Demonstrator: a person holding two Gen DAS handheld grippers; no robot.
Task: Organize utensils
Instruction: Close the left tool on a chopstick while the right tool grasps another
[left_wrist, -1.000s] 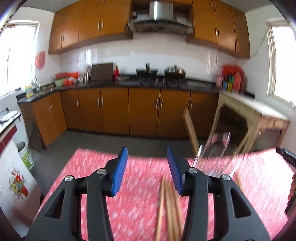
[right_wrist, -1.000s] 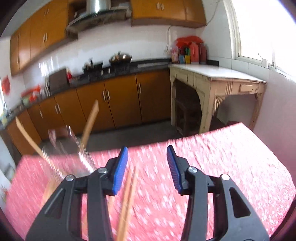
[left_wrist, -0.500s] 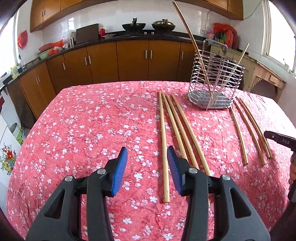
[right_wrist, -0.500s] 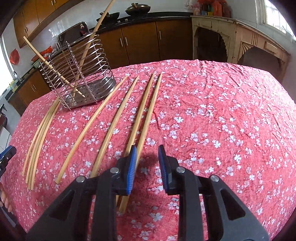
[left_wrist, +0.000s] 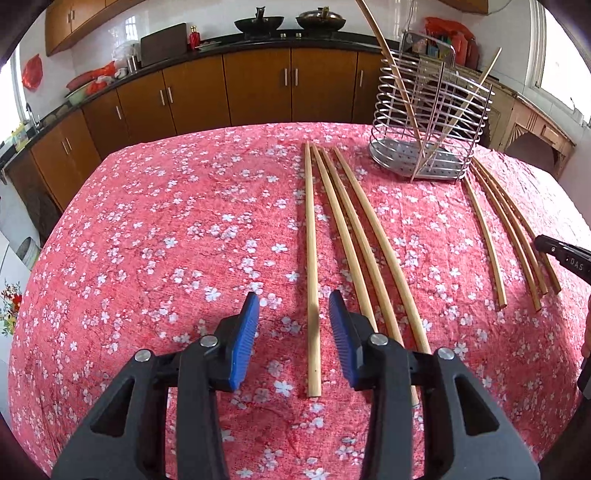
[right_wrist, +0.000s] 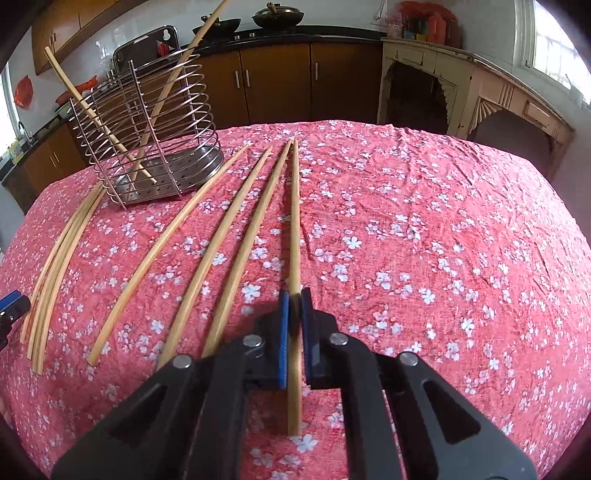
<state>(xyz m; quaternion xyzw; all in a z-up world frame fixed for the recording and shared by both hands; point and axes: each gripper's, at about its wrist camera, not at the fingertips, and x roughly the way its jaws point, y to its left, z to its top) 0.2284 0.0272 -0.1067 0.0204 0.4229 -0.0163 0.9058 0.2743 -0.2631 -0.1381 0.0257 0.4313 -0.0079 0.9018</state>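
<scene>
The left gripper hangs low over the tablecloth, and its jaws are closing. Between the two blue pads lies the near end of one chopstick; the pads stand on both sides of it and do not touch it yet. This stick is the leftmost of a group of four. The other three sticks lie just to the right of the right pad, and their near ends go under that finger. All four run straight away from the gripper.

Ahead and to the right of the left gripper stands the wire rack, with two sticks leaning inside it. To the right of the rack, well apart from the left gripper, lie some more sticks close together. The tip of the right gripper shows at the right edge, near their ends.

In the right wrist view the right gripper is pressed together on one stick, the rightmost of its group. The pads pinch it near its close end, and the end passes back between the fingers. Three more sticks lie to the left of the gripper, spreading away from it. Ahead and far to the left is the rack. A bundle of sticks lies at the far left, with the left gripper's blue tip beside it.
</scene>
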